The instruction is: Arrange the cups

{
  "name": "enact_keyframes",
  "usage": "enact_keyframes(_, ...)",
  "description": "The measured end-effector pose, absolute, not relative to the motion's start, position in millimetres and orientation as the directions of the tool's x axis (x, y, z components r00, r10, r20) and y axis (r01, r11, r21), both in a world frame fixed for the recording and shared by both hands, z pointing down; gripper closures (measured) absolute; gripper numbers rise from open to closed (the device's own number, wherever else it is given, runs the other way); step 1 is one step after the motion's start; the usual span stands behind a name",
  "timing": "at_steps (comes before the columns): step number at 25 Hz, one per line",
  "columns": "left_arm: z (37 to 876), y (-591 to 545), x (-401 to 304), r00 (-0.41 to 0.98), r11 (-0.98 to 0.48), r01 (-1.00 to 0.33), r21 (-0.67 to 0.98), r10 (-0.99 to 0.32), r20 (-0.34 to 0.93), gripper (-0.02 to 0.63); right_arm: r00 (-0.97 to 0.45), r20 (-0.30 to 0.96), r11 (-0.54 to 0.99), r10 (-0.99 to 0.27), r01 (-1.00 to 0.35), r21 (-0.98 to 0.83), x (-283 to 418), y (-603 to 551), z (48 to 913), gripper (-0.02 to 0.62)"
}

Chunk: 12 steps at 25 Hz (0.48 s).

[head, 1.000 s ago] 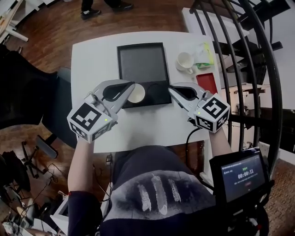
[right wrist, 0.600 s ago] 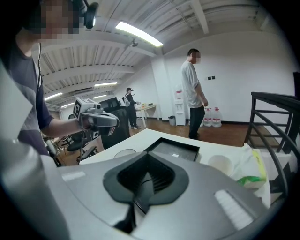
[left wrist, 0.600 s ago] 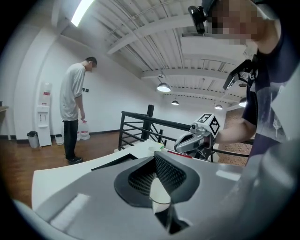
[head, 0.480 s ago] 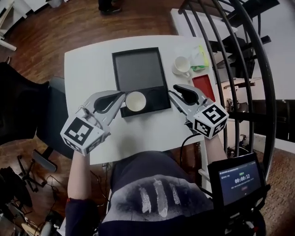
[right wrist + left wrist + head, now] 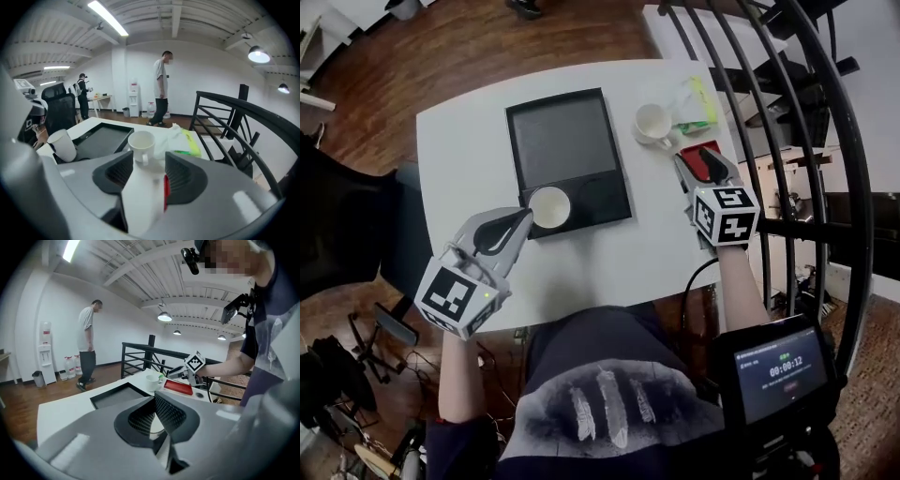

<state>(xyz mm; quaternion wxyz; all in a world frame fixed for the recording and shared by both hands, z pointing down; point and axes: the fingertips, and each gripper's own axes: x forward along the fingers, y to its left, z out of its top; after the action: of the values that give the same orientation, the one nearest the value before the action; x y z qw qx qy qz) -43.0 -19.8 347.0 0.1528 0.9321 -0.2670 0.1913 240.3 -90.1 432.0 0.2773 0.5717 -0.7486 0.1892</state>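
white bench [image 5: 469, 141] on a brown wood floor [image 5: 441, 37]; black railing [image 5: 797, 112] close along the right side. white walls, strip lights overhead, a water cooler [image 5: 134, 98] at the far wall, a person [image 5: 161, 89] standing beside it.

readable writing: "00:00:12" on the screen [image 5: 783, 367] at the lower right of the head view. print on the green-yellow packet [image 5: 694, 98] too small to read. square black-and-white marker on each gripper cube.

black tray [image 5: 562, 141] mid-bench, its floor bare. cup [image 5: 548, 206], white and handleless, at the tray's near left corner, empty as far as visible. mug [image 5: 653, 122], white with a handle, upright and empty, on the bench right of the tray, just beside the packet. red plate [image 5: 178, 386], flat, near the mug at the bench's right edge.

left gripper [image 5: 523, 216]: jaws pressed together on the cup's rim. right gripper [image 5: 701, 157]: above the red plate, jaws spread wide, just opened, nothing between them; mug ahead of the tips, apart.
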Motion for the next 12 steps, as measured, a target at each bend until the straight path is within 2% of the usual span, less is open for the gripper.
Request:
enact_keyframes(6, 347.9, 1.8, -32.9, 0.692, -0.752, -0.649, 0.12, -0.517, 0.504, 0.592, -0.237, 0.738, 0.445, -0.631, -0.89, 0.095, 226.1, -123.3, 483.1, 0.393)
enact_keyframes(12, 356.8, 20.4, -33.8, 0.664, -0.706, -0.694, 0.145, -0.548, 0.509, 0.592, -0.207, 0.776, 0.469, -0.596, -0.874, 0.127, 221.4, -130.3, 503.1, 0.407)
